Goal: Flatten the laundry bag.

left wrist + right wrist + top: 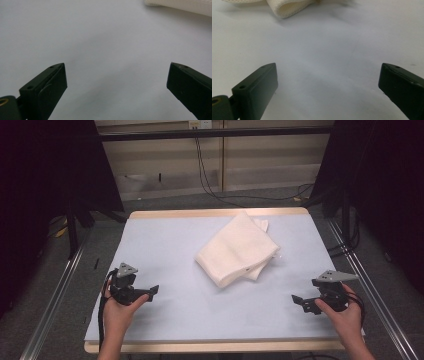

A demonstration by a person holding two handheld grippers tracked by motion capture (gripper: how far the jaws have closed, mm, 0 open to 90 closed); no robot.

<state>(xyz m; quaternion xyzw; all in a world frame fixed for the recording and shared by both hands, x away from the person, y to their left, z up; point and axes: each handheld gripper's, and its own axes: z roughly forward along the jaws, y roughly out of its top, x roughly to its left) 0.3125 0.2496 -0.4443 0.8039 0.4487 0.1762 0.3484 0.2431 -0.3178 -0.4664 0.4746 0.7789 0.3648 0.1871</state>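
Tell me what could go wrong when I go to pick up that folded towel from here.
1. The folded towel lies in loose layers, so a pinch at one edge might lift only the top layer and unfold it.
2. Both the left tool and right tool are open and well short of the towel; reaching unevenly could drag it across the smooth table cover rather than grip it.

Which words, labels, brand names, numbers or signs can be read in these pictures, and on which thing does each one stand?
None: no readable text in any view.
The folded white towel carries no print or visible tag.
The pale table cover is blank.
The left gripper and the right gripper bear no marking that can be read.
The wall socket plate at the top edge is too small to read.
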